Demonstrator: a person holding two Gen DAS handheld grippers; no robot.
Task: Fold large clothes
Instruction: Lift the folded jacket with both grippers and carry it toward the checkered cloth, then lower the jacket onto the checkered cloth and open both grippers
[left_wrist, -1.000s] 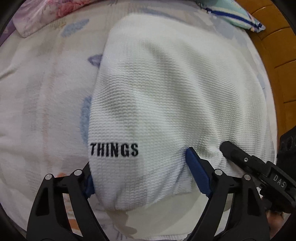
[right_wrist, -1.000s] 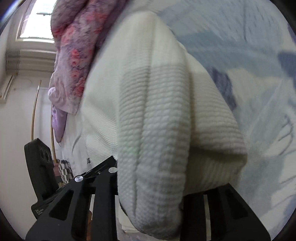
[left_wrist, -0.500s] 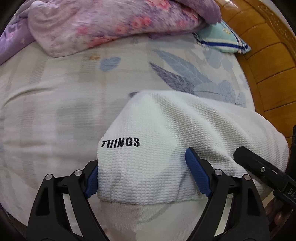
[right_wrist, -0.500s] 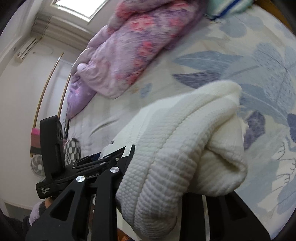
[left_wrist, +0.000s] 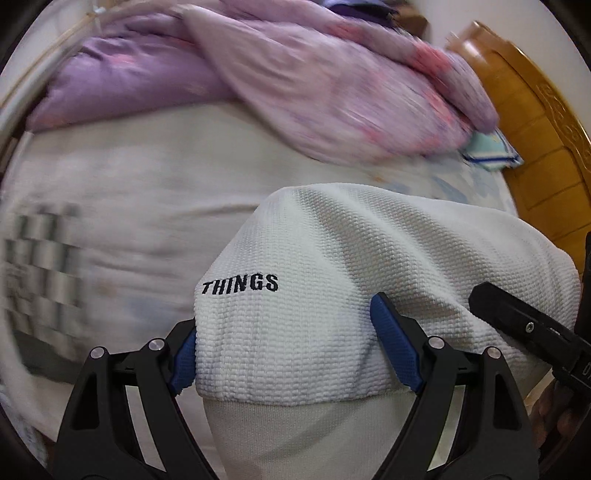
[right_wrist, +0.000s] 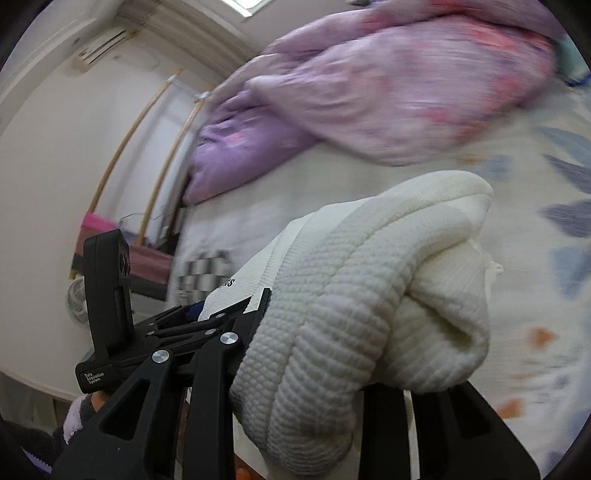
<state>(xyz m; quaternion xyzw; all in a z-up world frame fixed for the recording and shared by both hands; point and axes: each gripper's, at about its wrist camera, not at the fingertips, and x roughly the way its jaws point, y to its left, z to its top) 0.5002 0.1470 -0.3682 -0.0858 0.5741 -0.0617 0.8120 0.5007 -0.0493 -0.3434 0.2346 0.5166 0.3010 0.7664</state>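
Left gripper nearest the lens, its blue-padded fingers pinching a thick bundle of the white waffle-knit garment, "THINGS" lettering facing up, smoother hem band hanging below the pads. Right gripper likewise pinches the garment, a fat multi-layer roll bulging over and past its fingers; its pads are hidden by cloth, but the fabric is clamped between them. In the left view the right gripper's black fingers sit just beside, touching the same bundle on its right. So the garment is off the bed, carried between both grippers side by side, already doubled into several layers. Judgement: a two-point hold keeps the folded stack from opening or sagging while it is lifted; fold looks mostly done, likely transport or a last fold left. Background is motion-blurred in both views. Beyond the garment: the bed with a pale leaf-print sheet, a checkered item on the left, too blurred to identify. Farther, a purple-pink floral duvet heaped at the head, a small striped pillow beside it, a wooden headboard on the right. No containers visible, nothing holding anything.
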